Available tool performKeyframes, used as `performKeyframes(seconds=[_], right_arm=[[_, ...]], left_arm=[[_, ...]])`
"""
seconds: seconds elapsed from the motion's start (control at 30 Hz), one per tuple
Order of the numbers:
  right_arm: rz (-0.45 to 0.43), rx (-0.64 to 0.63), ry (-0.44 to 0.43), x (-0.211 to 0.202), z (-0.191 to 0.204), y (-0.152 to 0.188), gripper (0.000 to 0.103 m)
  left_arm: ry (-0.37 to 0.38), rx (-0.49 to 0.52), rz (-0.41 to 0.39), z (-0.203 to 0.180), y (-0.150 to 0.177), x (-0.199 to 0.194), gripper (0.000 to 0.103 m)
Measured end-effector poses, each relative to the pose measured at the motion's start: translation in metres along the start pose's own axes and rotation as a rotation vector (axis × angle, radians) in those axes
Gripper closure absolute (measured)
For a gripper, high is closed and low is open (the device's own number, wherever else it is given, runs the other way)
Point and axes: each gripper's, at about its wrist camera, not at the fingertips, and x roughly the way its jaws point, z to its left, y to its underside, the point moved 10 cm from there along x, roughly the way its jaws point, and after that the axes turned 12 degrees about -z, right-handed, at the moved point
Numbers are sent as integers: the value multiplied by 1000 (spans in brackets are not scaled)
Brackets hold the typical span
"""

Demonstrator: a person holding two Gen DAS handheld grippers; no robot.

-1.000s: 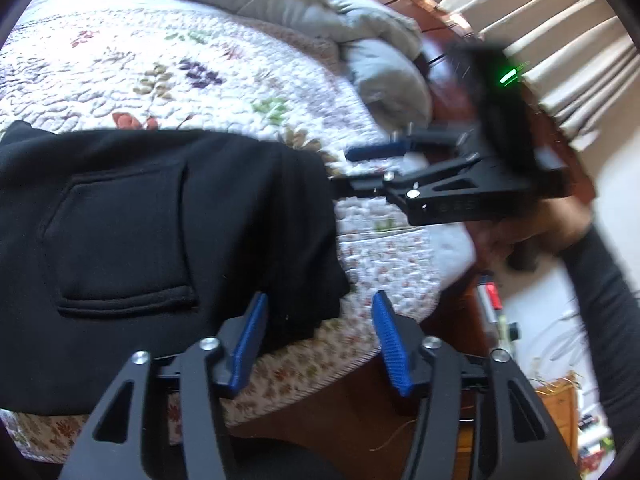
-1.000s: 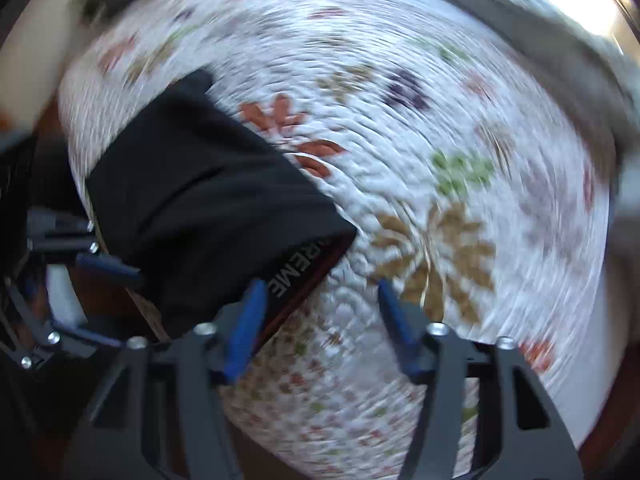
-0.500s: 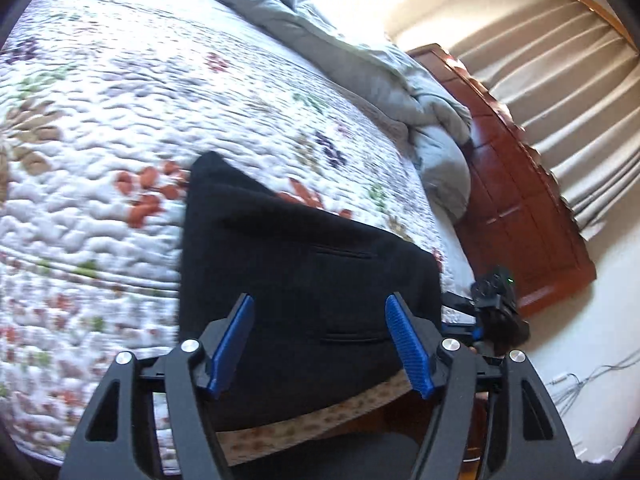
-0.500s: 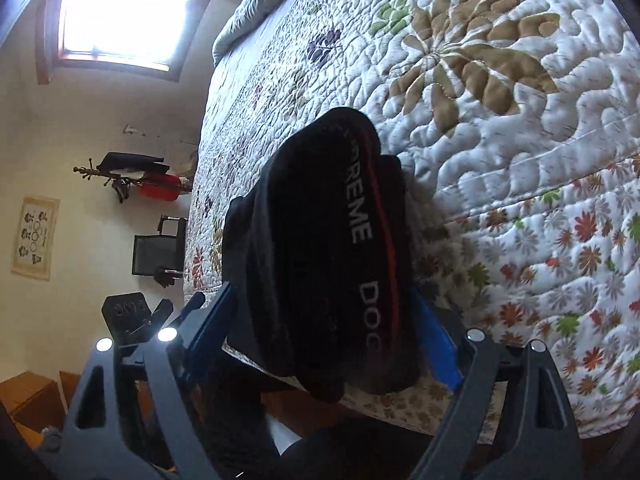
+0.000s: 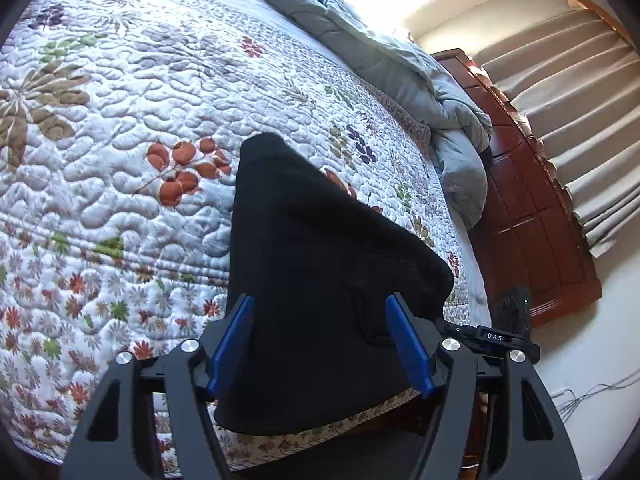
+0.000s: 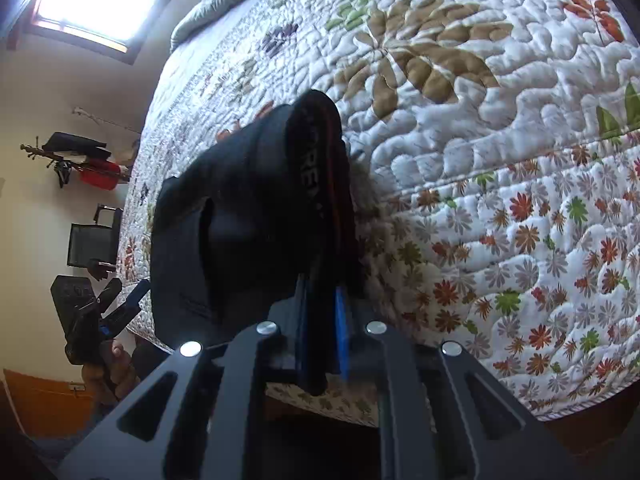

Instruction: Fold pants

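Your pants [image 5: 320, 280] are black, thick, matte knit, folded into a compact stack at the near edge of the bed. In the left wrist view the stack reads as a wedge: narrow rounded tip at 12 o'clock, broad base at 6 o'clock hanging slightly past the edge. Its long axis runs from you out across the bed. A stitched pocket outline shows on the top layer toward 4 o'clock.

In the right wrist view the waistband [image 6: 320, 168] faces the camera edge-on: ribbed elastic with white letters and a thin red stripe, layers stacked like a book's pages, running from 12 down to 6 o'clock.

The quilt [image 5: 120, 160] is white and puffy, stitched in meander lines, with printed leaves in rust, tan and green and a band of small flowers along the border. A grey comforter [image 5: 400, 72] lies crumpled at 1 o'clock. Beyond it stand a dark red wood headboard [image 5: 540, 220] with panels and pleated beige curtains [image 5: 580, 100].

Your left gripper [image 5: 320, 344] stands wide; its blue pads [image 5: 232, 344] flank the base of the stack, and you cannot tell from the view whether they touch cloth. Its jaws have just been opening, with the pants between them.

Your right gripper [image 6: 323, 320] is nearly closed, its jaws having just been closing, pinching the waistband end of the pants between the pads. Your left hand [image 6: 112, 368] shows at 8 o'clock in that view, wrapped round its gripper's handle.
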Motion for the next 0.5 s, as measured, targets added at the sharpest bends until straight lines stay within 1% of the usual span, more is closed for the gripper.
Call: performKeyframes(seconds=[0.07, 0.1, 0.13, 0.17, 0.2, 0.23, 0.27, 0.33, 0.37, 0.4, 0.43, 0.47, 0.5], right_arm=[[-10, -34, -8, -7, 9, -3, 85], [-15, -27, -12, -12, 11, -8, 83], [-36, -10, -14, -20, 12, -14, 82], [-82, 9, -26, -31, 15, -27, 82], [-110, 11, -42, -38, 19, -34, 82], [-137, 10, -78, -44, 29, -43, 82], [-148, 14, -142, -42, 46, -52, 82], [-130, 18, -225, -28, 69, -57, 82], [-111, 26, -269, -12, 80, -59, 82], [-101, 39, -289, -1, 82, -62, 82], [-91, 57, -299, 11, 79, -68, 82], [-82, 81, -304, 23, 74, -69, 88], [-69, 124, -282, 37, 55, -66, 97]], left_arm=[[18, 20, -10, -4, -7, -2, 34], [42, 28, -11, -8, -13, -2, 34], [60, 33, -10, -12, -17, -2, 34], [93, 42, -14, -18, -26, -2, 34], [113, 44, -16, -22, -31, -2, 34], [154, 39, -13, -28, -39, 1, 34], [203, 20, -4, -33, -48, 5, 33], [281, -19, 19, -39, -60, 20, 32], [306, -36, 40, -40, -64, 29, 32], [331, -61, 70, -40, -66, 39, 32], [371, -92, 117, -40, -66, 53, 33], [373, -101, 138, -36, -67, 66, 34], [357, -102, 146, -31, -66, 75, 34]])
